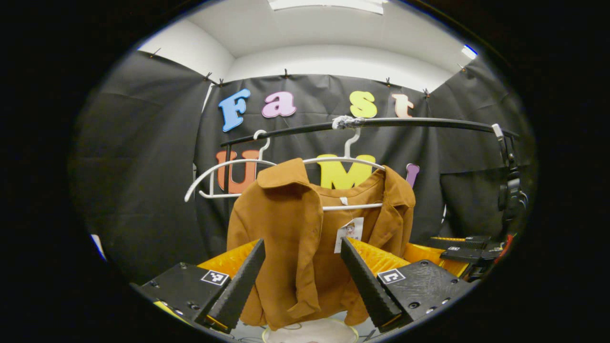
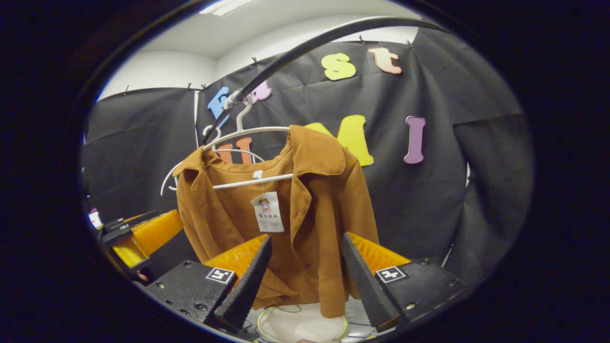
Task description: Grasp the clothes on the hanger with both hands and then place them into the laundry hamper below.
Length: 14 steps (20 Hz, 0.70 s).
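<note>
A brown jacket (image 1: 295,224) hangs on a white hanger (image 1: 350,162) from a black rail (image 1: 405,122), with a paper tag (image 1: 349,233) at its neck. My left gripper (image 1: 302,243) is open, and the jacket's left front panel hangs between its spread fingers. In the right gripper view the jacket (image 2: 310,205) hangs the same way. My right gripper (image 2: 306,238) is open around its right front panel. Below the hem sits the white round laundry hamper (image 1: 310,331), with its rim (image 2: 305,324) also under the jacket. The frames do not show whether the fingers touch the cloth.
An empty white hanger (image 1: 214,176) hangs on the rail to the left of the jacket. The right gripper (image 1: 467,250) shows at the right of the left gripper view, beside a black stand (image 1: 512,190). The left gripper (image 2: 124,228) shows at the left of the right gripper view.
</note>
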Tool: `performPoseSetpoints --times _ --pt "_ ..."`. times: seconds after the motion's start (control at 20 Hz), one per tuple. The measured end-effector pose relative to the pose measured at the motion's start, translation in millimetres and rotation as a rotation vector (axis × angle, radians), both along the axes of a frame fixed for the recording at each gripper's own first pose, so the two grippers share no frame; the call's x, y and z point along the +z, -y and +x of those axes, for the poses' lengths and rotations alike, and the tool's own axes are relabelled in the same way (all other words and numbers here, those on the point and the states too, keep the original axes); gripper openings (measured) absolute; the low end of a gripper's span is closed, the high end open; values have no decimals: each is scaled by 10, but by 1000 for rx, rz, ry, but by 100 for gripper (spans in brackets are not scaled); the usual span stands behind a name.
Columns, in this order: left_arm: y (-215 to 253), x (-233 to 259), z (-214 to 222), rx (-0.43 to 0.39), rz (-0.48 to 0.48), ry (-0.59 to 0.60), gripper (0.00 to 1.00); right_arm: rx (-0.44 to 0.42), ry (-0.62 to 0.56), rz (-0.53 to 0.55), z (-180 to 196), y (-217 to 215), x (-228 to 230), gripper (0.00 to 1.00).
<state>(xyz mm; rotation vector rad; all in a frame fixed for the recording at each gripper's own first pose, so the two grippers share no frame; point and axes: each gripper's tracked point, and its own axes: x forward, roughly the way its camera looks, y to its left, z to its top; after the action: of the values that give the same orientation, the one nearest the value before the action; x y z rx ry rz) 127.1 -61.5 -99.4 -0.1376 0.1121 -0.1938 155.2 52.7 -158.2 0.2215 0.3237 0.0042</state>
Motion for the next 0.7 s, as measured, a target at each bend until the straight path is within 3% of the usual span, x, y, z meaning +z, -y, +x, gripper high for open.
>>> performPoseSetpoints --times 0.1,0.25,0.4,0.45,0.55,0.65,0.7 --pt "64 -195 194 -7 -15 -36 100 -11 -20 51 155 25 -47 84" --pt "96 -297 407 -5 -33 -65 96 -23 3 125 356 20 -2 86" --pt "55 -364 607 14 -61 -91 100 -51 3 172 562 35 -46 82" --pt "48 -392 665 18 -70 -101 100 -61 -2 193 636 32 -68 86" --pt "40 -460 764 22 -79 -119 90 -93 -49 236 738 57 -174 86" --pt "90 -474 835 13 -96 -123 100 -84 -50 325 819 -4 -129 86" --pt "90 -489 868 20 -93 -127 95 -79 -43 361 858 -29 -98 86"
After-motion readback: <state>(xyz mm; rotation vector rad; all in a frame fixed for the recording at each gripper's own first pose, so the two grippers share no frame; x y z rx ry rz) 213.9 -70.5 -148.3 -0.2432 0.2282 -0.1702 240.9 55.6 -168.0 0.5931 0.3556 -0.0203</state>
